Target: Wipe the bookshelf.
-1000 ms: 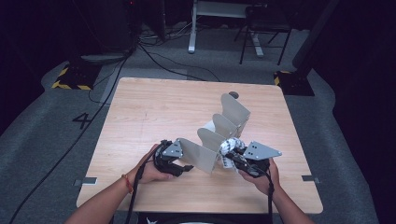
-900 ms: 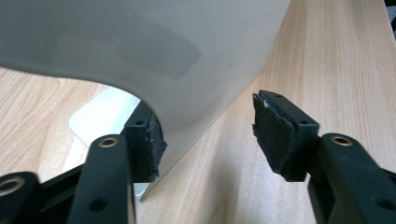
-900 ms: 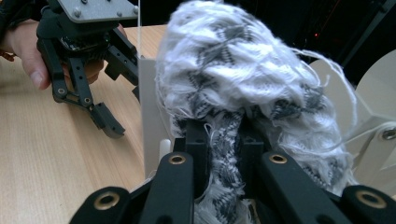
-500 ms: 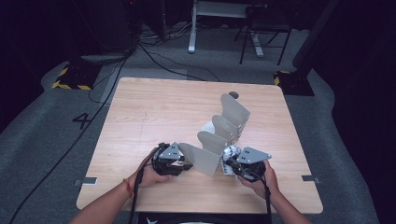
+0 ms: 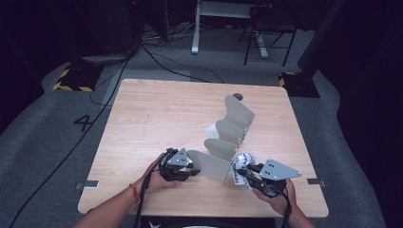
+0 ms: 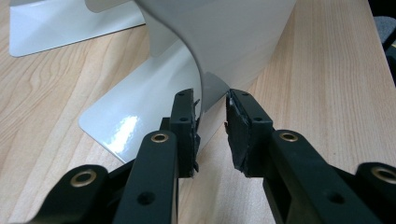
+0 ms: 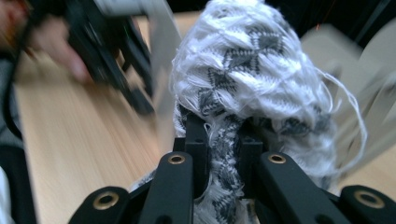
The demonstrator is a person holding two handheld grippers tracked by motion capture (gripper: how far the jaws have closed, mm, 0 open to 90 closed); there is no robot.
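While a dark room hid everything beyond its edges, a pale rectangular wooden table point(image 5: 157, 118) with visible grain carried a row of glossy white curved sheet dividers point(image 5: 228, 137), each a bent panel standing on a flat foot, running diagonally from the far right toward the near middle. A small dark round object point(image 5: 238, 97) lay on the table just behind the farthest panel, too small to identify.

At the near end of the row, the left gripper point(image 6: 211, 123) sat with its black jaws parted on either side of the nearest panel's thin lower edge; the left jaw lay close against the sheet, a gap showed at the right one, and whether either pad pressed the panel could not be told. The person's left hand point(image 5: 154, 175) wrapped around it, a thin orange band at the wrist.

To the right of that panel, the right gripper point(image 7: 219, 140) was clamped on a bundle of white and grey-black patterned knitted fabric point(image 7: 252, 70), loose threads straying from it. Motion blur smeared the panels and the other gripper behind the bundle, which the high view placed just beside the nearest divider point(image 5: 209, 164).
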